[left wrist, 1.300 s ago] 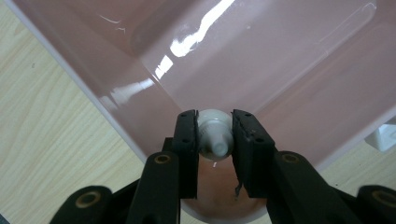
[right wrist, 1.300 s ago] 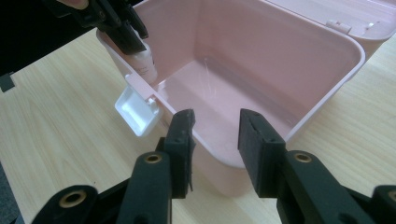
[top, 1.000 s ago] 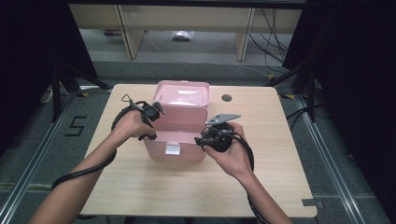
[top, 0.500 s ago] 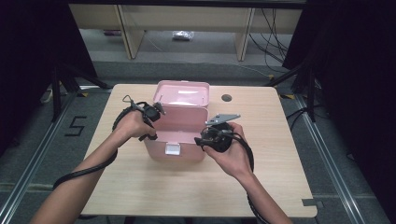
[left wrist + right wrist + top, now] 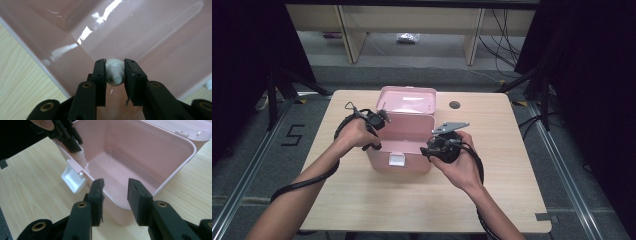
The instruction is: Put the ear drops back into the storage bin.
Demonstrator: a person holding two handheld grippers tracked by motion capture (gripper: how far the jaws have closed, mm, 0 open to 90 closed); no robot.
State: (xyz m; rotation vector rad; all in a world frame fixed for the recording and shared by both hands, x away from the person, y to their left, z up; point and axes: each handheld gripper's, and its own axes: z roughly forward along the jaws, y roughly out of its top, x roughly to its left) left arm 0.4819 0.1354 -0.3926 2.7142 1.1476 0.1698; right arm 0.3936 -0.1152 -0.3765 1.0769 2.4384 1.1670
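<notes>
We held the small white tube [image 5: 115, 72] clamped in our left gripper [image 5: 115, 75] inside the pink box [image 5: 404, 132] (lid open) at the table's middle, right gripper [image 5: 115, 195] released astride its rim; next, letting go.

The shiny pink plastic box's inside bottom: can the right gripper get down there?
Probably yes. The pink plastic box has its lid flipped back and a bare floor. The right gripper, jaws apart, sits at its rim. The left gripper holds a white tube at the far corner, out of the way.
</notes>
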